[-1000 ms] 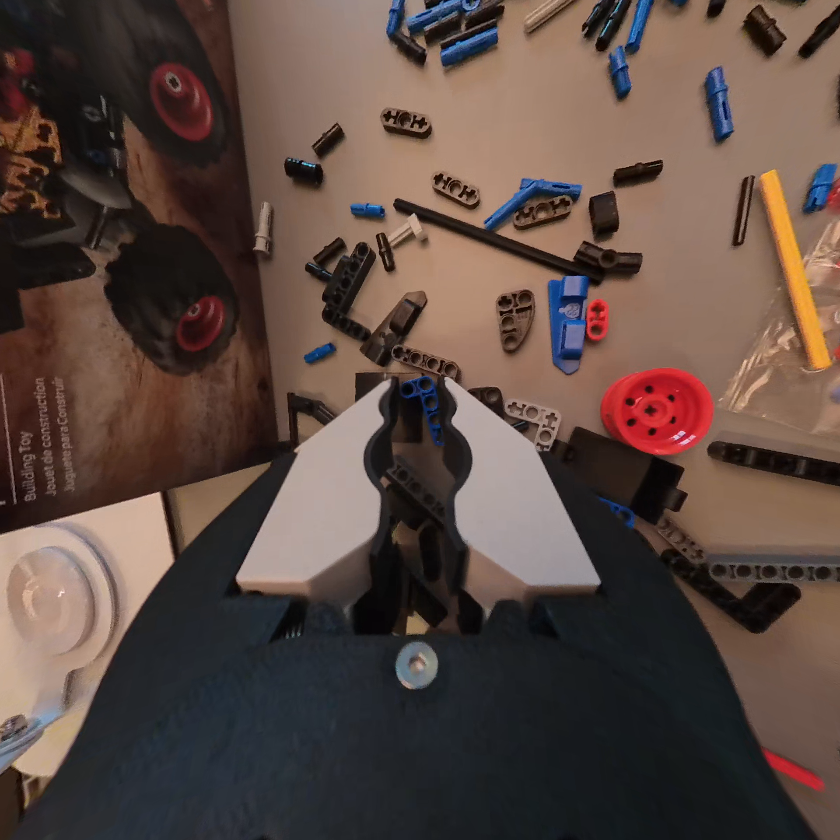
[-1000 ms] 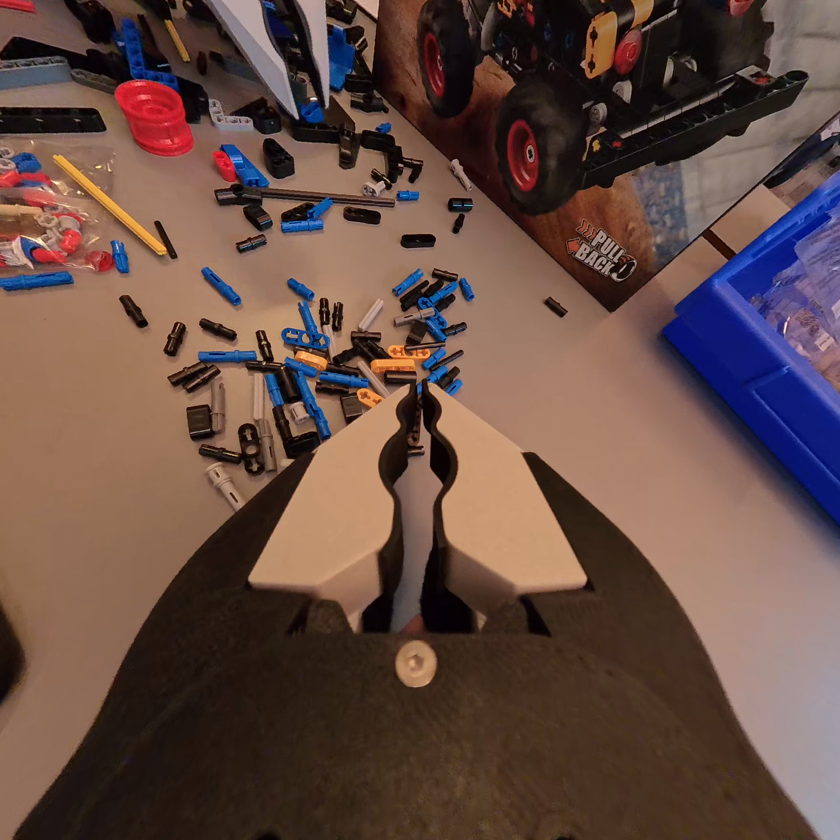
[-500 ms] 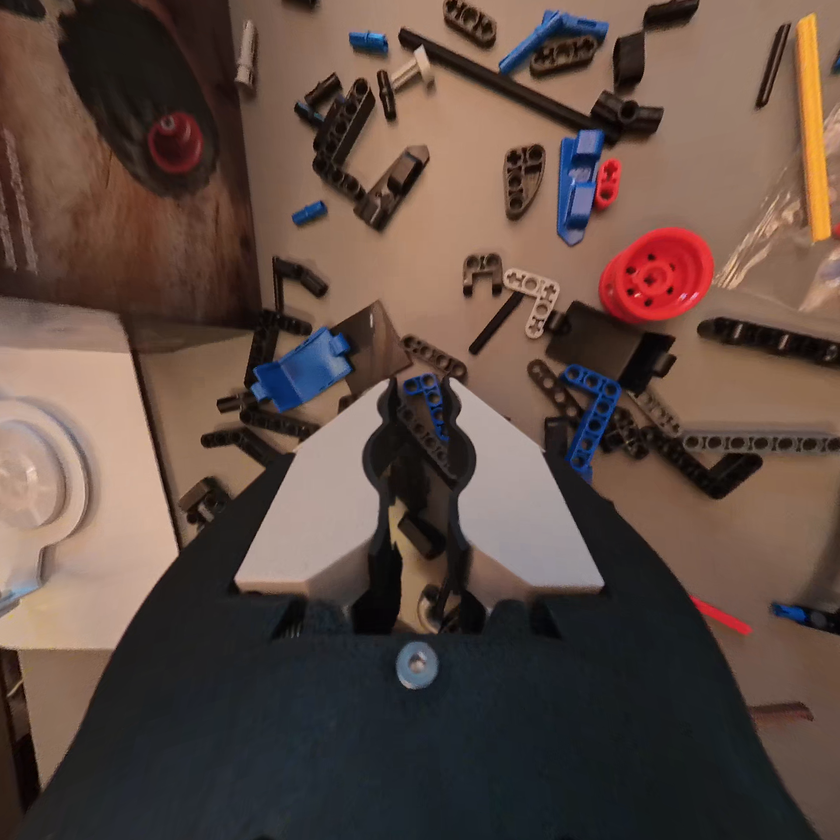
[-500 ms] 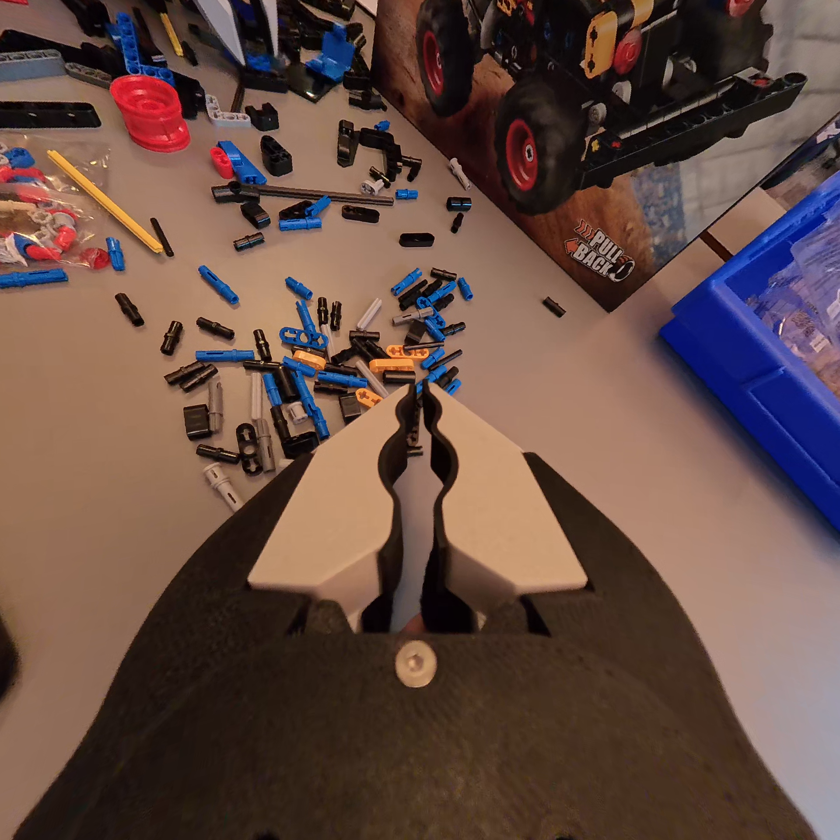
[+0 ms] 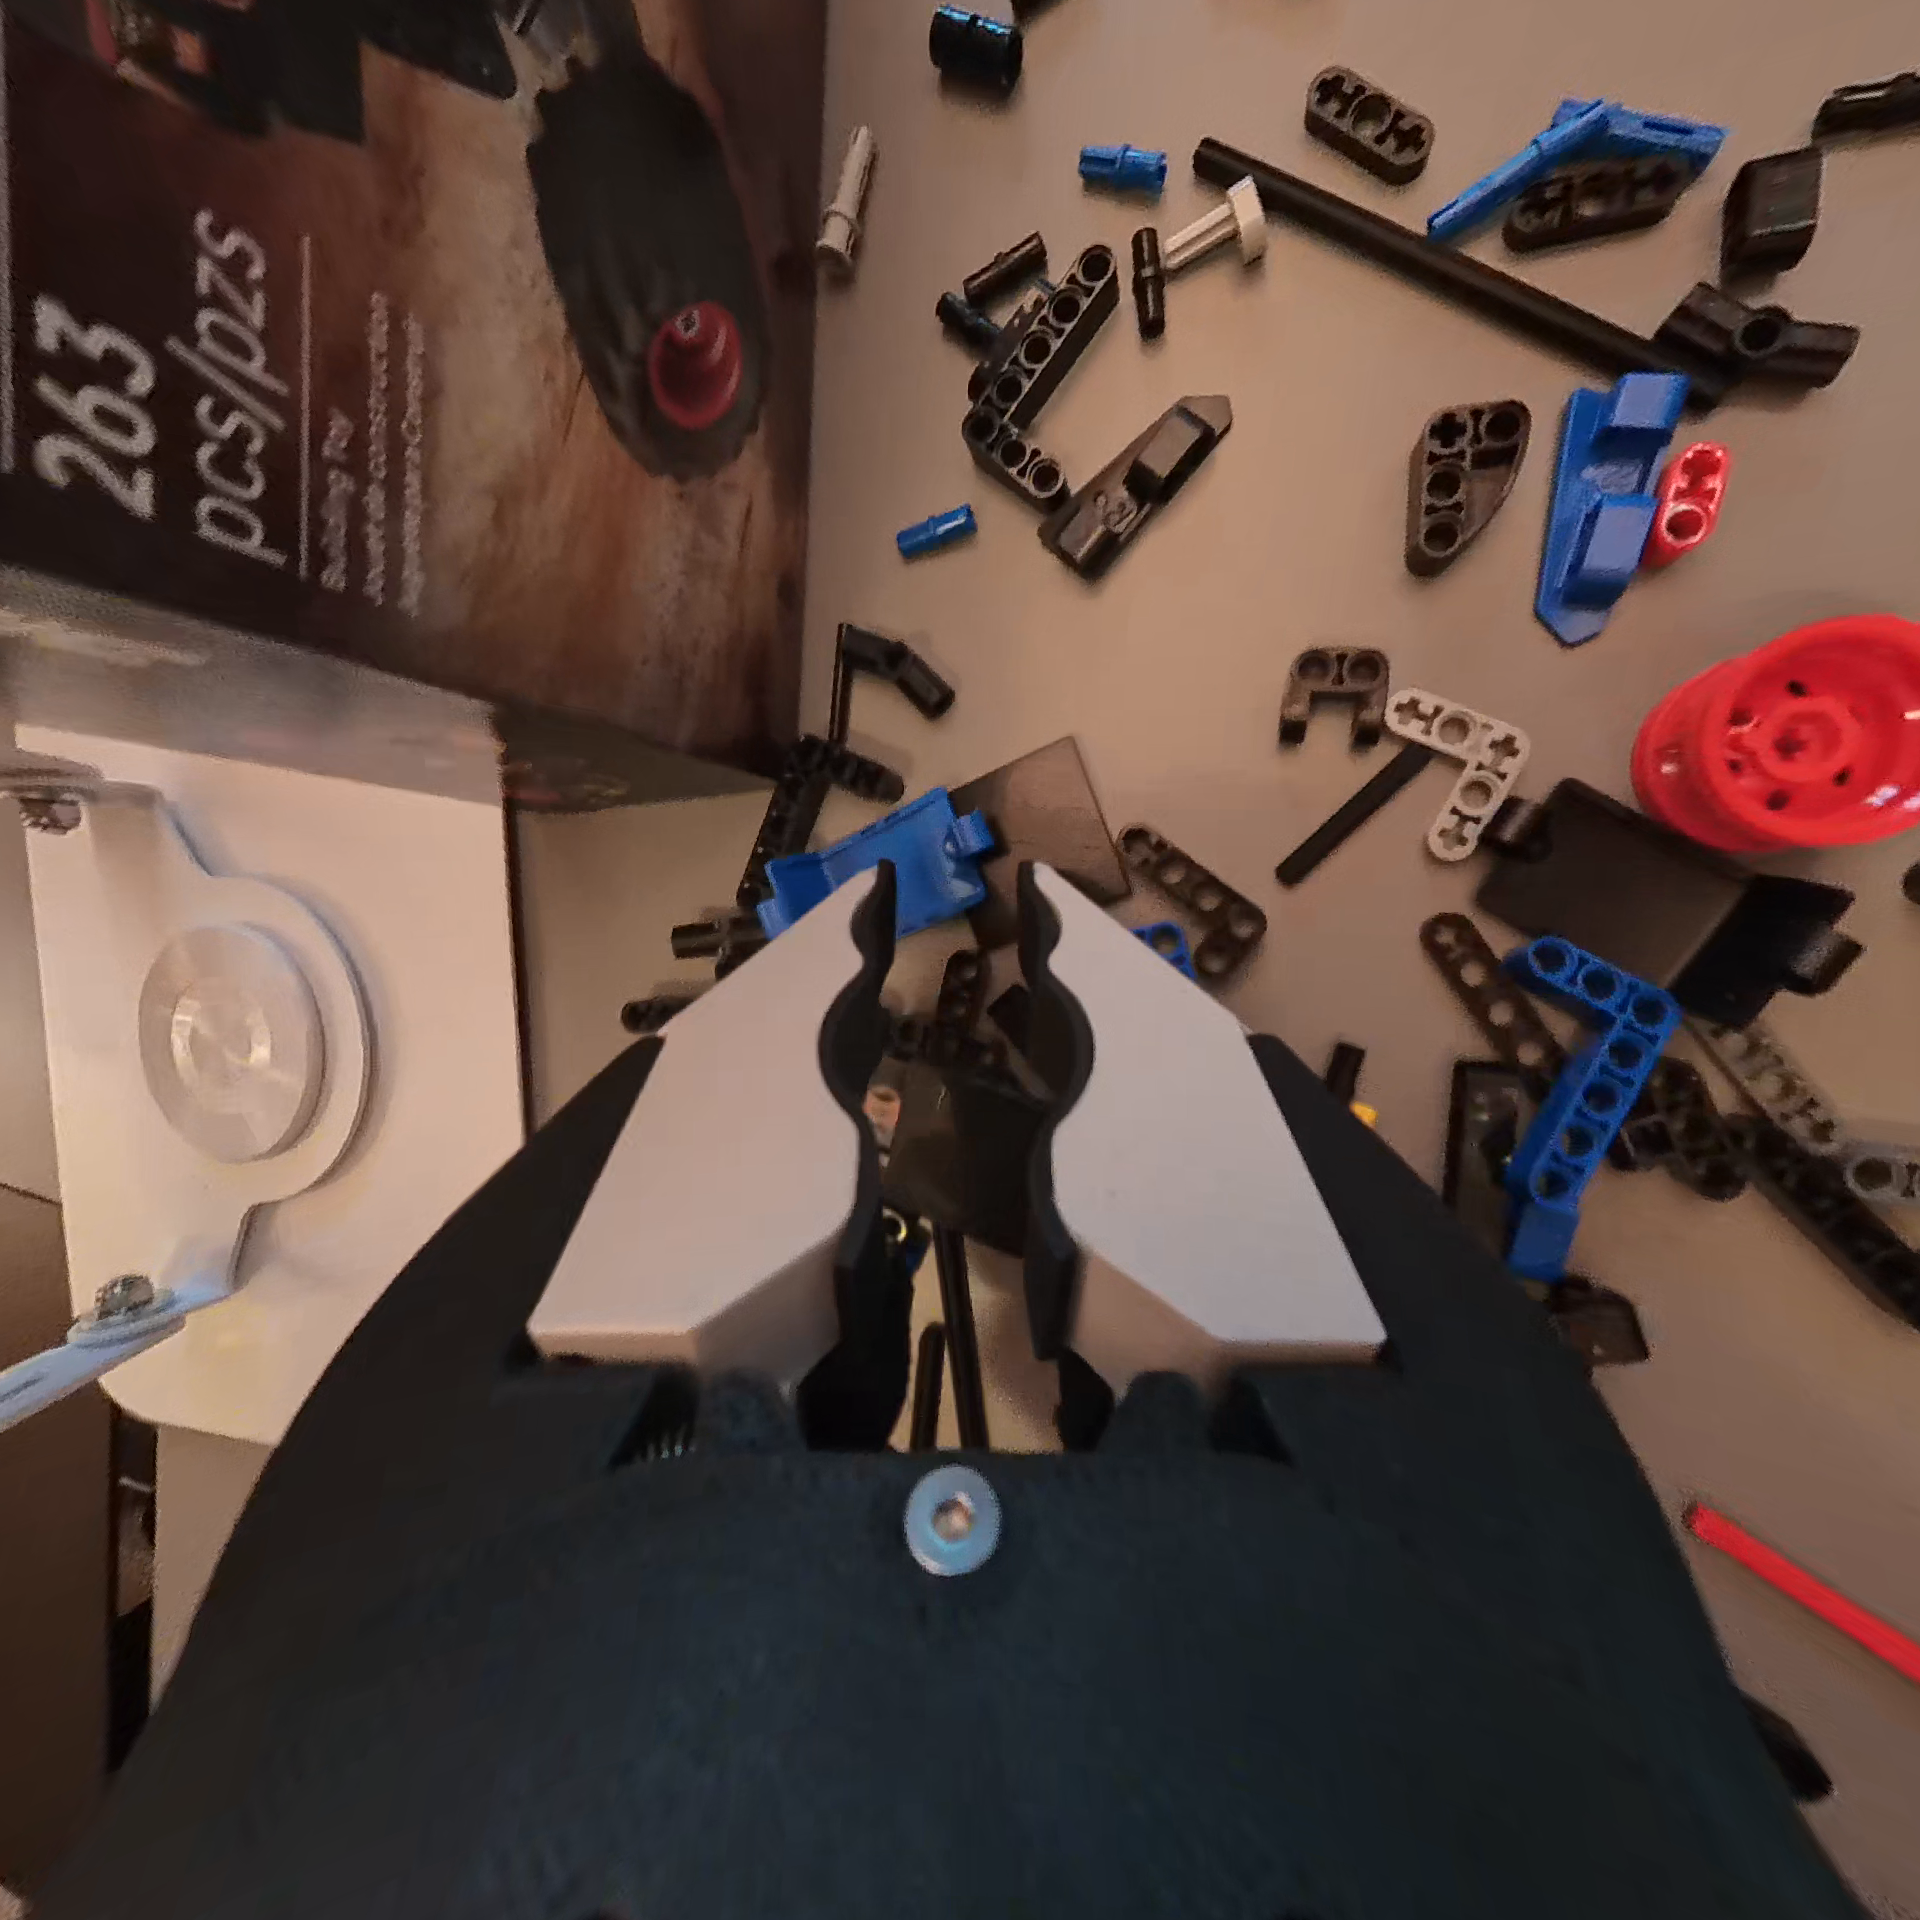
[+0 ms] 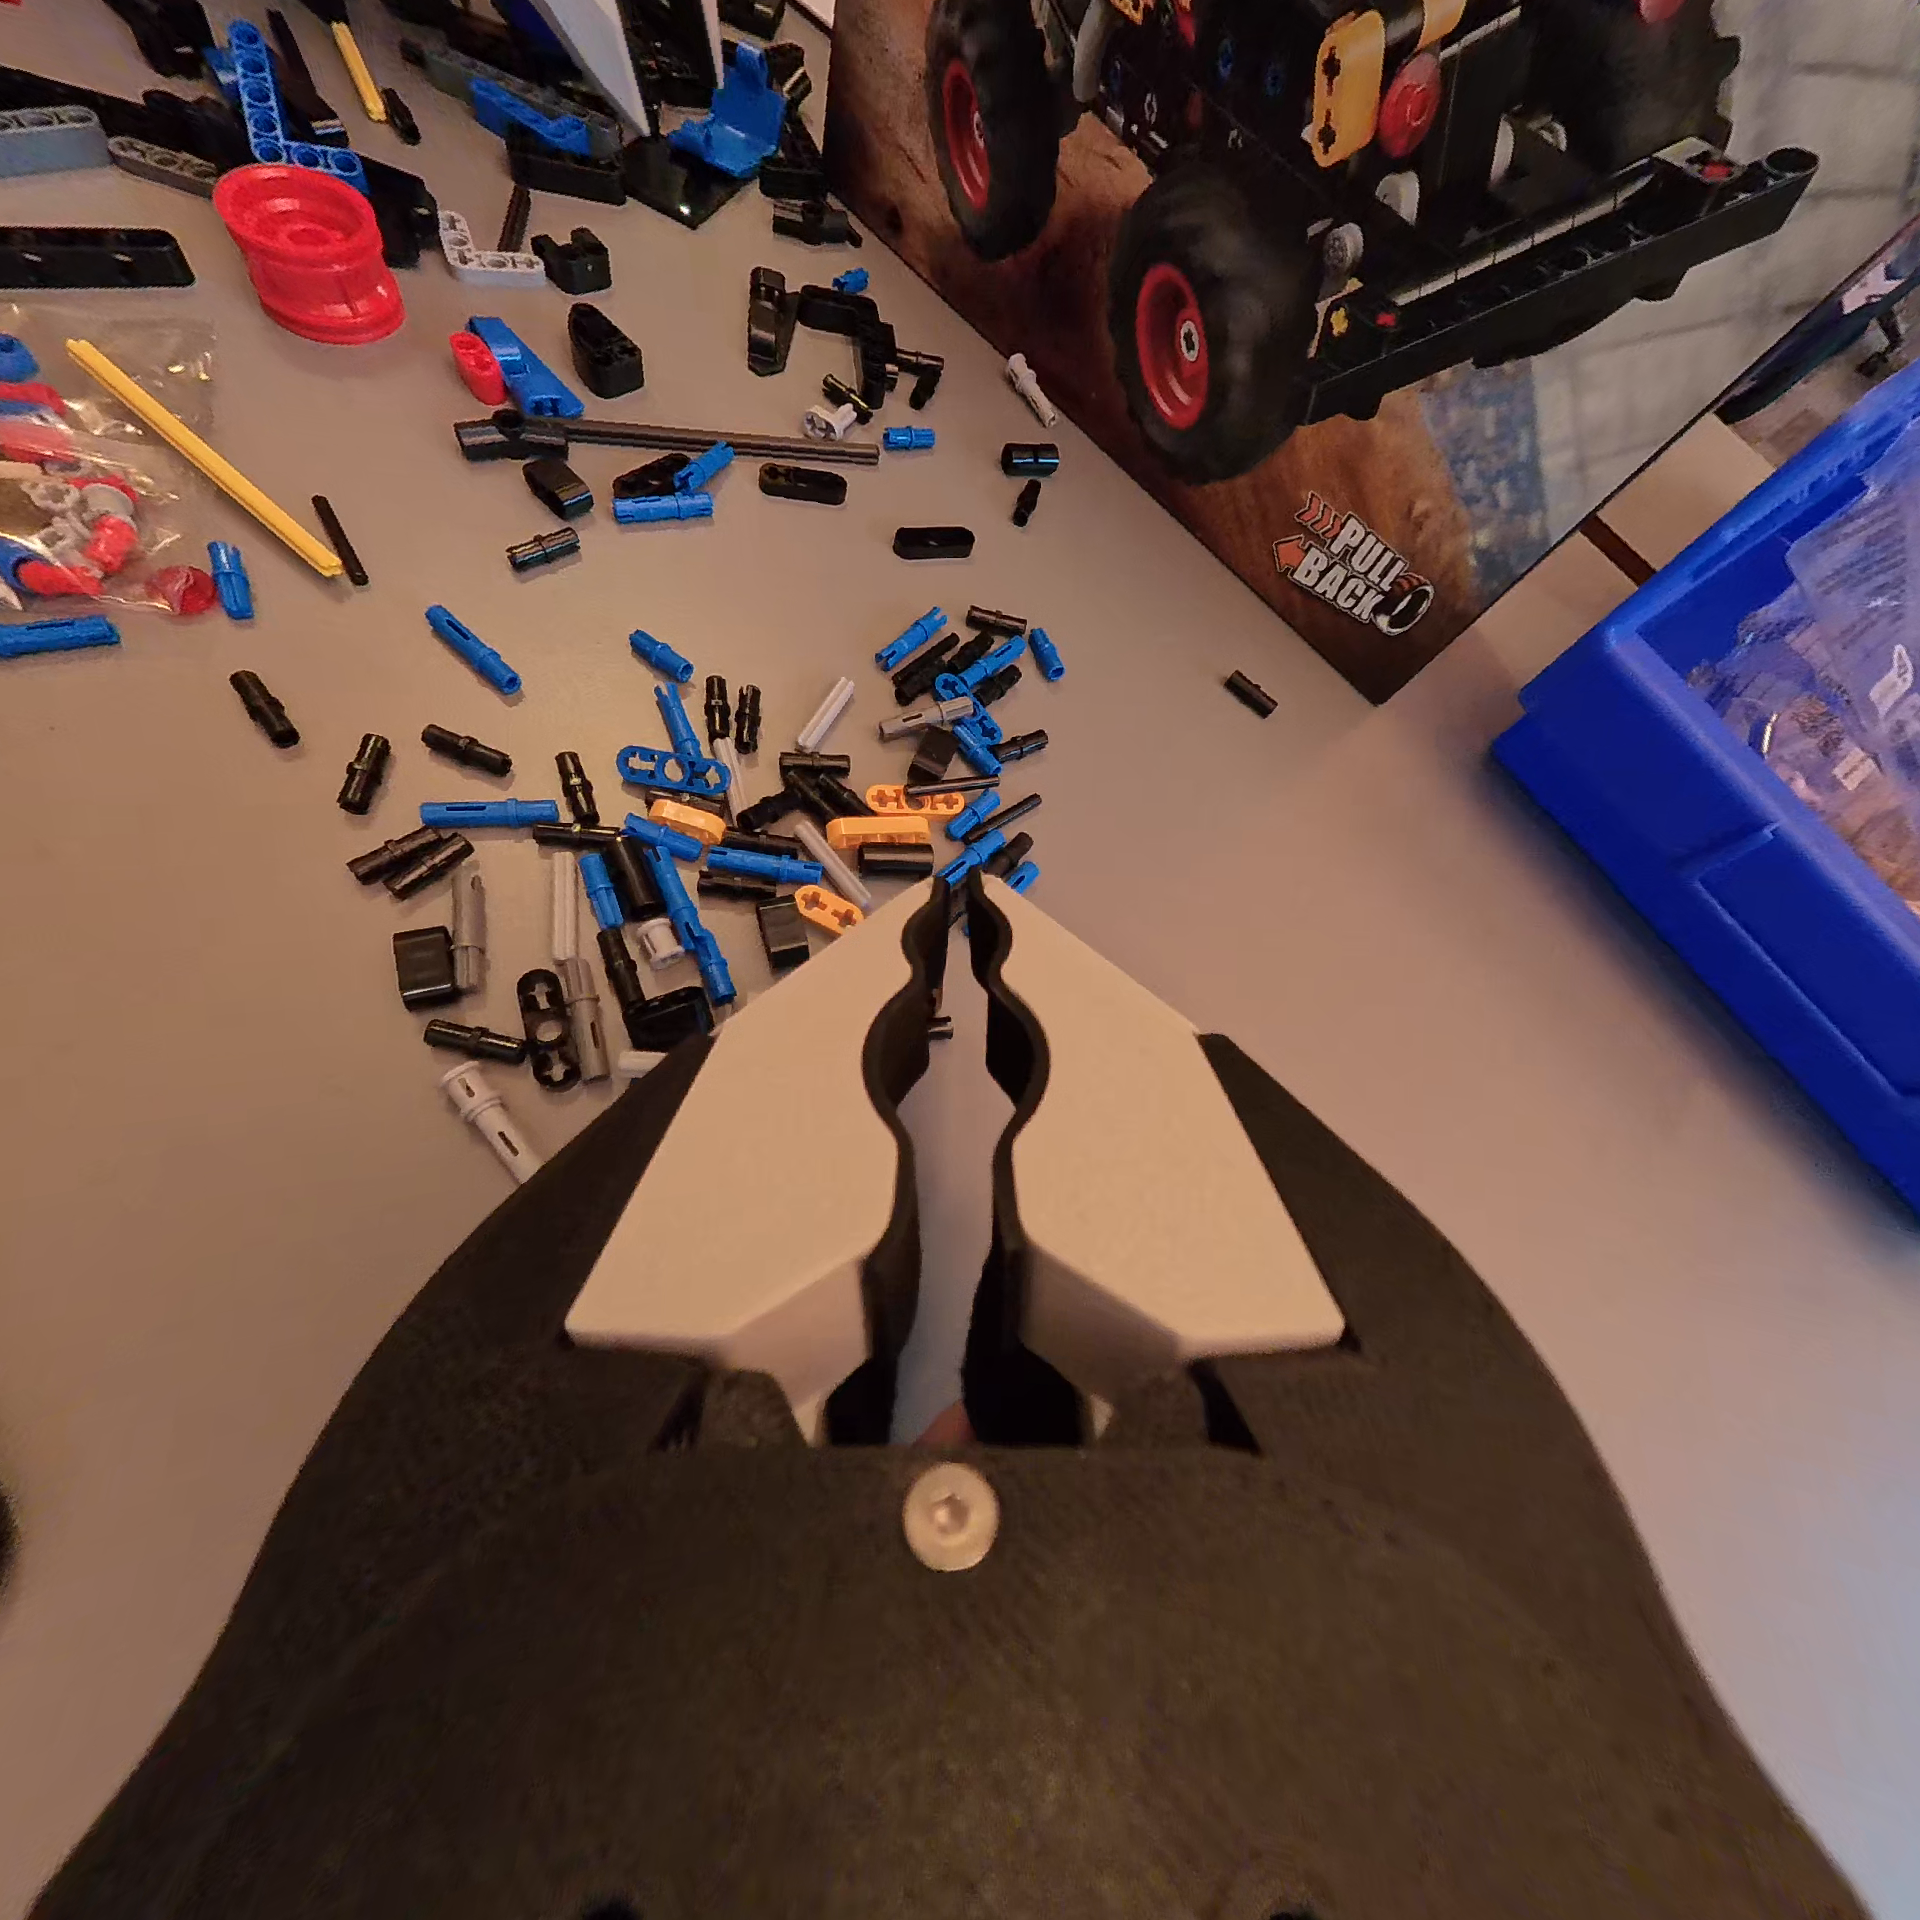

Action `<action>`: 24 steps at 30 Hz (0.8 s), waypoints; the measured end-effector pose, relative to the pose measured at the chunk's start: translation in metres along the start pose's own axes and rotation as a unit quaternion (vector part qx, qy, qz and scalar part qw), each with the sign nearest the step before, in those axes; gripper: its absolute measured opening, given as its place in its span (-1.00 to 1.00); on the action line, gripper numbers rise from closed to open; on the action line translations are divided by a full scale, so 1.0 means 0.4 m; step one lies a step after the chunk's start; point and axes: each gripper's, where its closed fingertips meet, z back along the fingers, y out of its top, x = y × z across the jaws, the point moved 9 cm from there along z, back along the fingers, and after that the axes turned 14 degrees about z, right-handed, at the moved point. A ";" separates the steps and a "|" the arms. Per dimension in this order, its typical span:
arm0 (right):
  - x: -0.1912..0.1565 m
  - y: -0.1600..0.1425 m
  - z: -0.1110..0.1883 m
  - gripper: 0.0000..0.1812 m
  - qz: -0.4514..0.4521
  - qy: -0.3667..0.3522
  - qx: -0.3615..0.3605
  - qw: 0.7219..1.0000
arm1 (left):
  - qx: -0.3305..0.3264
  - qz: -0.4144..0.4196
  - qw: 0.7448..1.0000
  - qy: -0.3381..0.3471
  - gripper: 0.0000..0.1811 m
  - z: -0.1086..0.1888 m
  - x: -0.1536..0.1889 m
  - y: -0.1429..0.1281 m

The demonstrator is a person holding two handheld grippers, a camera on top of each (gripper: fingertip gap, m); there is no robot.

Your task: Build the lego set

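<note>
The left gripper (image 5: 951, 904) is seen with its jaws apart and nothing clamped between them. A blue angled panel piece (image 5: 894, 857) lies just ahead of the tips, slightly toward the left finger, with its long axis running crosswise to the fingers; a black flat panel (image 5: 1049, 821) lies just beyond the right tip. The right gripper (image 6: 958, 902) is held with its jaws nearly together, and a small black pin (image 6: 938, 1023) appears pinched between them, above the near edge of the pin pile (image 6: 790, 821). The blue piece is judged far nearer the left gripper, so a short forward reach is called for.
</note>
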 end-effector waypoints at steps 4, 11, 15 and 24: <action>0.000 0.000 0.000 -0.99 0.001 -0.001 -0.001 1.000 | -0.008 -0.010 1.000 0.001 -0.95 -0.017 0.007 0.004; 0.001 0.002 0.001 -0.99 0.002 -0.003 0.001 1.000 | -0.002 -0.009 1.000 0.012 -0.98 0.011 0.008 -0.005; 0.001 0.002 0.001 -0.99 0.002 -0.006 -0.001 1.000 | -0.004 -0.005 1.000 0.022 -1.00 0.055 0.010 -0.017; -0.002 0.003 -0.001 -0.98 0.006 -0.005 -0.004 1.000 | -0.031 0.052 0.998 0.025 -0.83 0.099 0.006 -0.101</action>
